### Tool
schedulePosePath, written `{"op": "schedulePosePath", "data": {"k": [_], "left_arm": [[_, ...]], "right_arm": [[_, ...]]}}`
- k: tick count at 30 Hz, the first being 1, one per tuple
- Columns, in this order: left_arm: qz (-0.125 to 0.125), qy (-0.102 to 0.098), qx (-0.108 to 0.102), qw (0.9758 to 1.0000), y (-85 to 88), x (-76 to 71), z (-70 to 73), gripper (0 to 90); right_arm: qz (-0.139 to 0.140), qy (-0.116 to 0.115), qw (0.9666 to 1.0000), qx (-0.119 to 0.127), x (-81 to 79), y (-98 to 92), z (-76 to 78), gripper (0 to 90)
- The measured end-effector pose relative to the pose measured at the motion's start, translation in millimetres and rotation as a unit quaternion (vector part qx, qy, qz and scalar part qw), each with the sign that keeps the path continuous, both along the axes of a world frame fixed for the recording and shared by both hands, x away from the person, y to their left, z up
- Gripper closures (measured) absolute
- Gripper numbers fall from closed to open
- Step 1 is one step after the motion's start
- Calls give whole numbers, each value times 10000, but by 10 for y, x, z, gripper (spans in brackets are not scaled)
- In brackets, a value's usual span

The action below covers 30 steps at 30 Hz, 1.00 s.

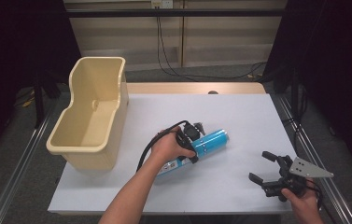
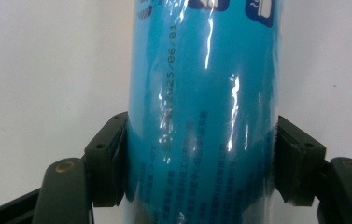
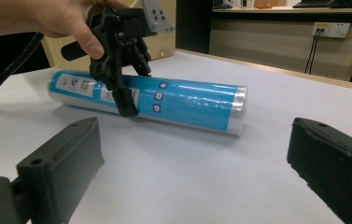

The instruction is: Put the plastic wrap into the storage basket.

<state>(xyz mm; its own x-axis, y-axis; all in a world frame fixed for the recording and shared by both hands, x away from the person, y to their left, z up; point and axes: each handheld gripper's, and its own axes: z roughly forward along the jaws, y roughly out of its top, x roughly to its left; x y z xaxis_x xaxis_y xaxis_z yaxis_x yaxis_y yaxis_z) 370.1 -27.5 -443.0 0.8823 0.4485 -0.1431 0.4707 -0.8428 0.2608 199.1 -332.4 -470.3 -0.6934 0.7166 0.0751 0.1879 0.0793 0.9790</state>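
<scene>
- Blue tube [image 1: 200, 148] lies on its side on the white table [image 1: 239, 112], right of the beige bin [image 1: 92, 116].
- Left tool [image 1: 193, 142] is clenched across the tube near mid-length; its pads [image 2: 108, 158] press on glossy film, so the tube may slip or roll on lifting.
- An off-centre grip may let one end droop.
- Right tool [image 1: 263, 167] rests released, well apart, offering no support.

Blue tube [image 1: 201, 147] lies mid-desk [image 1: 239, 112]; beige bin [image 1: 92, 114] blocks left edge. Open surface beyond the tube and between it and right hand-held gripper [image 1: 263, 168].
</scene>
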Motion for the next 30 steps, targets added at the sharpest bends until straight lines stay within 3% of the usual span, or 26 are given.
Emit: {"op": "schedulePosePath", "data": {"k": [3, 7, 10, 15, 24, 25, 27, 30], "left_arm": [[227, 245, 24, 9994, 37, 14, 18, 320], [337, 218, -17, 9992, 84, 18, 51, 320], [603, 335, -112, 9976, 167, 46, 149, 320], [723, 261, -66, 9970, 242, 62, 297, 320], [959, 168, -208, 9950, 376, 86, 573, 321], [1050, 135, -232, 9941, 419, 94, 662, 321], [1064, 108, -241, 9940, 433, 96, 690, 320], [1289, 106, -275, 9912, 523, 101, 839, 321]], "right_arm": [[-1, -1, 10000, 0, 1, -4, 0, 29], [-4, -15, 10000, 3, 4, -6, 0, 29], [-5, -1, 10000, 3, 7, -4, -2, 29], [-1, -5, 10000, 10, 12, 1, -4, 27], [4, -59, 10000, 22, 8, -2, 7, 23], [3, -69, 10000, 31, 7, 0, 7, 23], [-5, -74, 10000, 35, 5, 0, 9, 23], [-22, -91, 9999, 38, 0, 0, 12, 23]]}}
